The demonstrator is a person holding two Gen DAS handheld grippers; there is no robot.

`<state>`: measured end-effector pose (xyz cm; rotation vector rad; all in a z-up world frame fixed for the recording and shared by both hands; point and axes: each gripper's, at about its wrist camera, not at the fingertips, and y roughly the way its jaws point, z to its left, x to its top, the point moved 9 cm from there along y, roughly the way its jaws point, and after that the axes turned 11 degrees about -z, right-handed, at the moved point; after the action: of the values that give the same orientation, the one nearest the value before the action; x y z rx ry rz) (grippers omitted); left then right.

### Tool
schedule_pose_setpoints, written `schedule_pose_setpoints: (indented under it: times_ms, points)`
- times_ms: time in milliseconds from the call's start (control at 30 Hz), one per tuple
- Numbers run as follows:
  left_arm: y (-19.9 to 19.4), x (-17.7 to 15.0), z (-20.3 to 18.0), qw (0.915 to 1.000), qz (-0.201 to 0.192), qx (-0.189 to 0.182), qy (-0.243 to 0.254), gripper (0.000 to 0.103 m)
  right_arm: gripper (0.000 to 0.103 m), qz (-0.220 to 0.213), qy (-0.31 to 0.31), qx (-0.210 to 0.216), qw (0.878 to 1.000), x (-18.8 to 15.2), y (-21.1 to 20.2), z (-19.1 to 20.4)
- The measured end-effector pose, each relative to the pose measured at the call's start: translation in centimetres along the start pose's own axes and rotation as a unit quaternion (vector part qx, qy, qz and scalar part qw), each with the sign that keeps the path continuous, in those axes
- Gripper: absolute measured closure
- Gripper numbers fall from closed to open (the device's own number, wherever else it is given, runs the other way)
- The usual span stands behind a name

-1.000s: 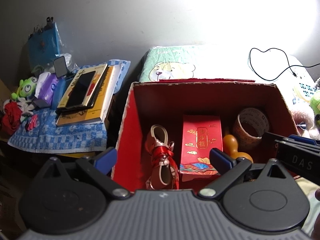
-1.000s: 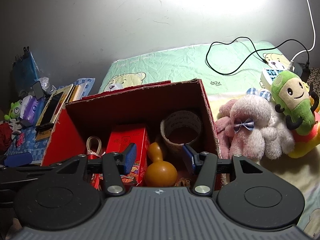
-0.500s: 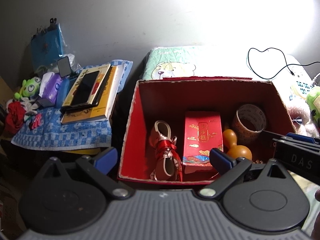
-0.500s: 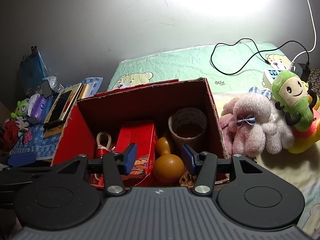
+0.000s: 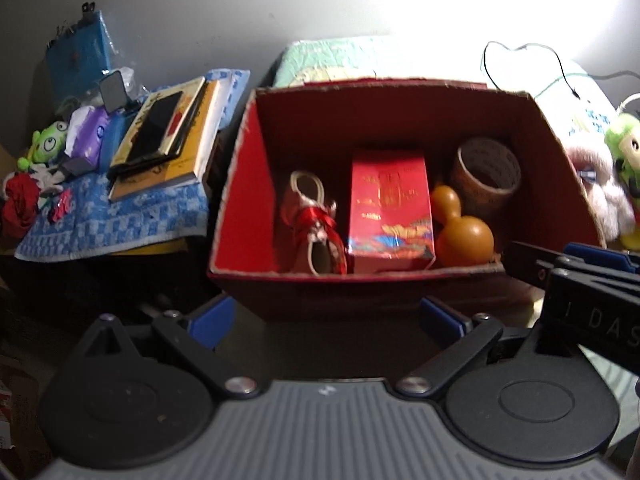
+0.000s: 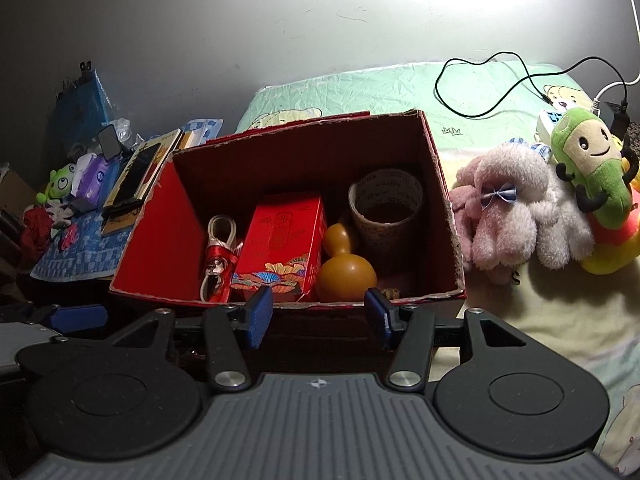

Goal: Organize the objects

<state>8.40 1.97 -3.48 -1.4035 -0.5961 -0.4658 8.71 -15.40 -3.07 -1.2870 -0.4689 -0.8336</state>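
Note:
A red cardboard box (image 5: 240, 200) (image 6: 156, 240) stands open on the bed. Inside lie a cream strap tied with red ribbon (image 5: 316, 220) (image 6: 218, 256), a red printed carton (image 5: 390, 208) (image 6: 282, 244), an orange gourd (image 5: 464, 228) (image 6: 344, 268) and a roll of printed tape (image 5: 486, 170) (image 6: 386, 208). My left gripper (image 5: 326, 320) is open, held just in front of the box's near wall. My right gripper (image 6: 318, 314) is open too, at the near wall below the gourd. Neither holds anything.
A side table with a blue checked cloth (image 5: 112, 216) carries books with a phone on top (image 5: 160, 132), a tissue pack and small toys. Plush toys (image 6: 516, 208) (image 6: 592, 168) lie right of the box. A black cable (image 6: 480, 84) runs across the green pillow.
Both grippers have pulled back and risen away from the box; their fingertips, earlier over its contents, now sit outside its near wall. Nothing in the box moved.

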Motion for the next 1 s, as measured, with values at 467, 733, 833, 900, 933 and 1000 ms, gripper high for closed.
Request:
schedule_pose_setpoints:
  times_ms: [467,733,833,900,933,1000]
  points:
    - [0.8,-1.9,-1.4,0.9988,0.043,0.021,0.001,0.004,0.049,0.030,0.018,0.010,0.999,-1.7,-0.3,-1.5]
    - [1.1,-3.5,-1.7,0.9978,0.064,0.017,-0.001,0.004,0.049,0.048,0.033,0.004,0.998,-2.9,-0.1,-2.0]
    - [1.2,-4.1,-1.9,0.9971,0.075,0.012,0.004,0.004,0.049,0.057,0.039,0.007,0.998,-3.5,-0.1,-1.7]
    - [1.3,-4.5,-1.9,0.9964,0.085,0.006,0.005,0.004,0.049,0.062,0.044,0.011,0.997,-3.8,-0.2,-1.5]
    - [1.3,-4.8,-1.9,0.9960,0.089,0.002,0.004,0.004,0.049,0.065,0.048,0.013,0.997,-3.9,-0.2,-1.5]
    - [1.2,-5.1,-1.9,0.9954,0.095,-0.004,0.001,0.004,0.049,0.067,0.052,0.014,0.996,-3.9,-0.4,-1.3]
